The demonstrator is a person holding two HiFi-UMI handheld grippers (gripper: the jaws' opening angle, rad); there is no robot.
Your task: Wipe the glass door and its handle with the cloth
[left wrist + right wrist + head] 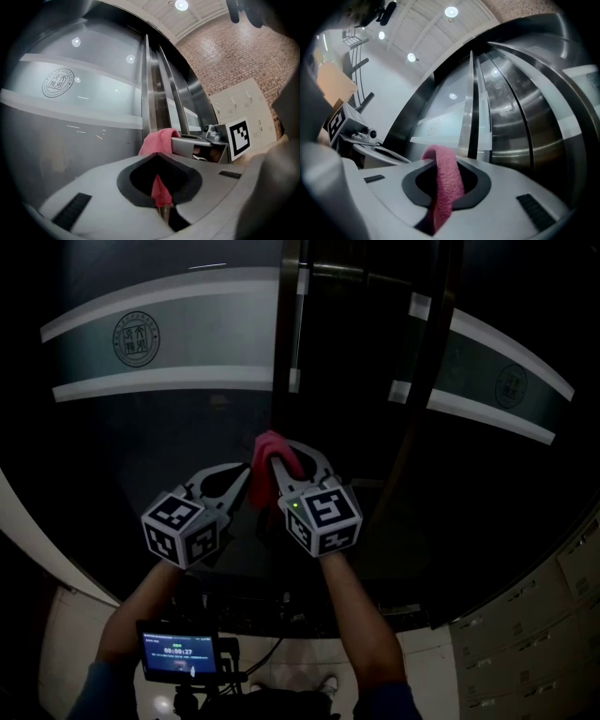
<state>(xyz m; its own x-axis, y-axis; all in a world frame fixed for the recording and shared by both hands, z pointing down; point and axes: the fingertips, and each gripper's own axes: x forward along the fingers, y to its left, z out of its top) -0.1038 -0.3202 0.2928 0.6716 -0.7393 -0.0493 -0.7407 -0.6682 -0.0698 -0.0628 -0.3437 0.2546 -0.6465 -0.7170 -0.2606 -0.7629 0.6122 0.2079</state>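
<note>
cloth (272,444): pink, bunched, held up at the glass door (187,442) near its inner edge, below the handle (292,334); can't tell if it actually touches the glass
left gripper (246,474): jaws pressed together w/ only a thin strip of cloth caught low between them (left gripper view), a small bite
right gripper (278,457): jaws clamped on a thick fold of the same cloth, which runs up & over the tips (right gripper view), so the firmer hold
spacing: both grippers just beside each other, tips nearly meeting at the cloth
stage (my read): wipe looks barely begun or btwn strokes; handle not yet covered by the cloth
risk 1: left's thin strip slips out if the 2 grippers pull apart or drag hard, and the cloth flops to one side
risk 2: cloth is a small wad, so bare jaw tips could scrape the glass or knock the handle bar if pressed flat; keep the wad leading
risk 3: grippers so close they may bump each other on a sideways stroke
risk 4: dim light & reflections on the glass + frosted band (187,343) make contact hard to judge, so patches are easily missed
risk 5: moving up to the handle w/o regripping could snag the cloth on its brackets
</note>
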